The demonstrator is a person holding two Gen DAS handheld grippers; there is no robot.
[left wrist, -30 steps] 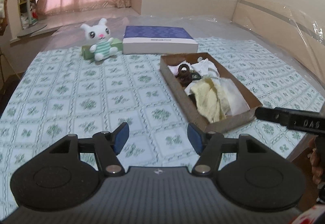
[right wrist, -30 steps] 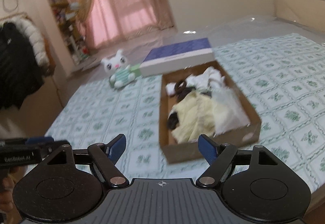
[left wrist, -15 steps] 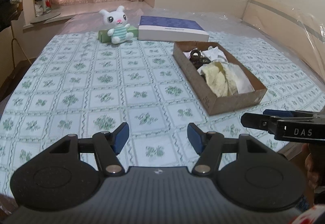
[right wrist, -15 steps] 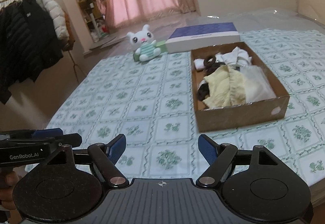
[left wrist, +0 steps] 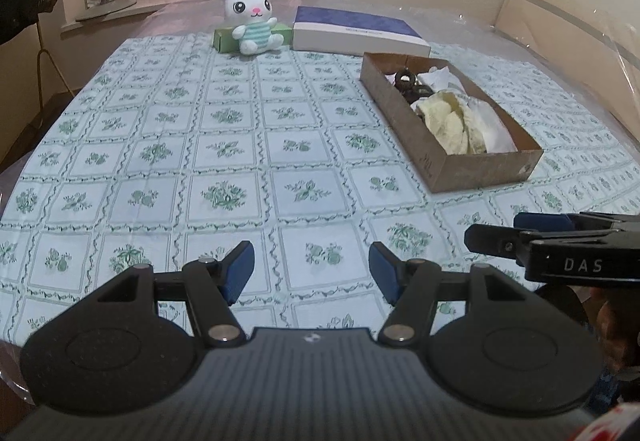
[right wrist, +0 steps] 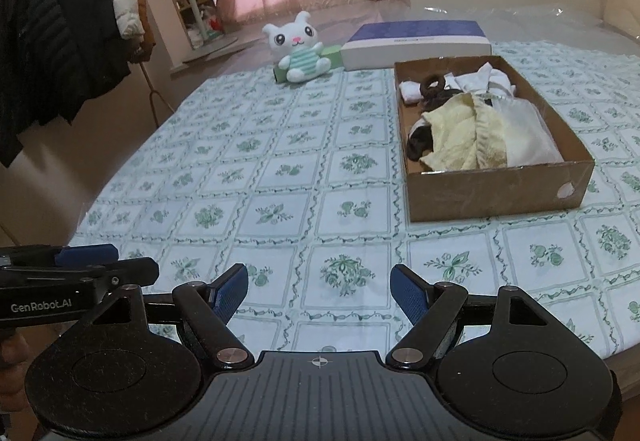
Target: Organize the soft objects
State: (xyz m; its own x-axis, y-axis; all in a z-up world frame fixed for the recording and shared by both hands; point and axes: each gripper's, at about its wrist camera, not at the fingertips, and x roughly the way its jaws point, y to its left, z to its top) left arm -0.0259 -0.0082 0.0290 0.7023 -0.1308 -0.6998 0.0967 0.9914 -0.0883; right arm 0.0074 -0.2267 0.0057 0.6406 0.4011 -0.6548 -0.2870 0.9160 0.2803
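Already the soft cloths lie piled in the brown box by the bed's right edge, while the bunny sits at the far edge, and the left claw and right claw hang released, grasping nothing.

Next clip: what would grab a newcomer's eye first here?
Probably the white plush bunny sitting at the far edge of the green-patterned bedspread, leaning against a small green box beside a flat blue-topped box. Next, the open cardboard box on the right, heaped with yellow and white cloths. Both grippers, left and right, hover near the bed's edge with jaws open and empty.
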